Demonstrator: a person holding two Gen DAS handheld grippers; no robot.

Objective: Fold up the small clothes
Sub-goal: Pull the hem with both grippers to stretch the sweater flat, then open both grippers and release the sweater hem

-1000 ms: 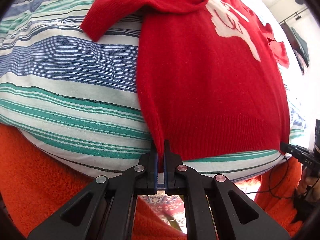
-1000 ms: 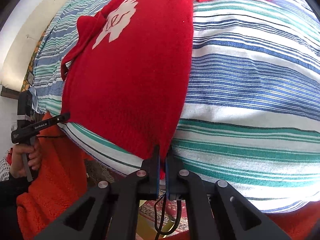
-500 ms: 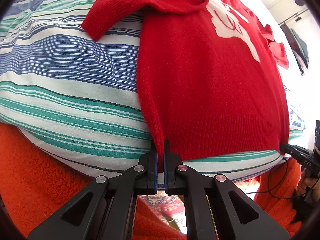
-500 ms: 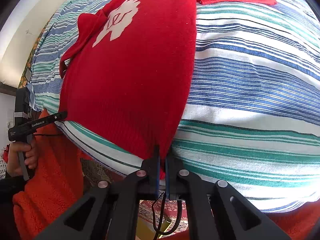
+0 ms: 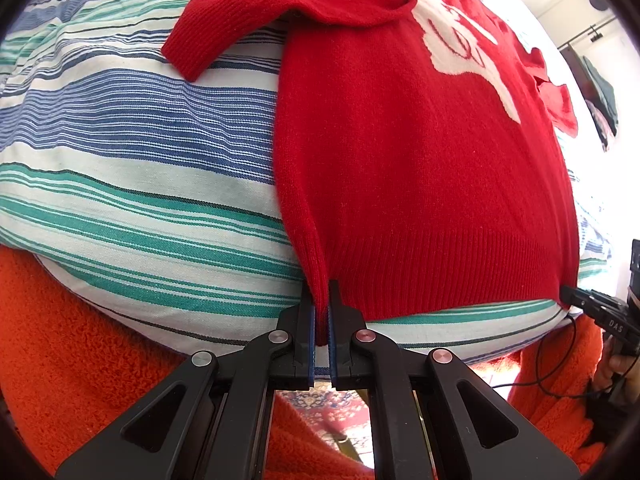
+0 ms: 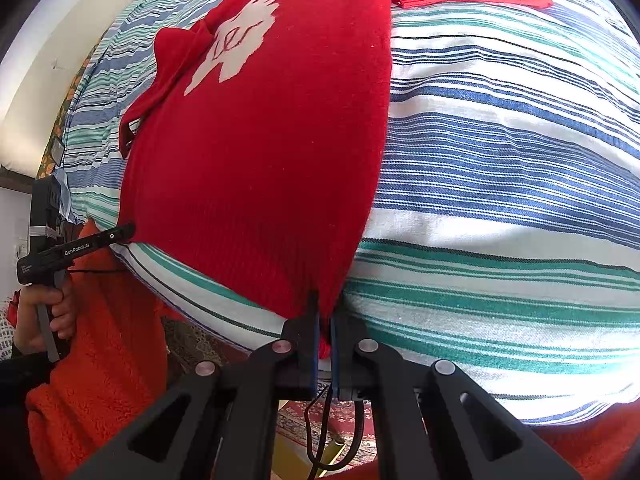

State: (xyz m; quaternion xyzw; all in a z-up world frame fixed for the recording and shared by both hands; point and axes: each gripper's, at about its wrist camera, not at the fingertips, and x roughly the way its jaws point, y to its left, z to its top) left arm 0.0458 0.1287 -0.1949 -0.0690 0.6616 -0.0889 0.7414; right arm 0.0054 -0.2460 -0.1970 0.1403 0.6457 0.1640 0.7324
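Left wrist view: mounted just behind the left black two-finger gripper [image 5: 321, 312], looking steeply down along its fingers, very close to the ribbed hem of the red knitted sweater with a white motif [image 5: 420, 168] lying ahead on the blue, green and white striped cloth [image 5: 132, 160]. At the right edge, the right black two-finger gripper [image 5: 576, 298].

Right wrist view: mounted likewise behind that right gripper [image 6: 324, 320], facing steeply down and forward, equally close to the hem's opposite corner. At the left edge, the left gripper [image 6: 120, 234] and the hand [image 6: 40, 312] carrying it.

Shared by both: the whole sweater [image 6: 256, 152], the striped cloth [image 6: 500, 168], the fuzzy orange fabric [image 5: 76, 344] [image 6: 104, 360] below the tools.
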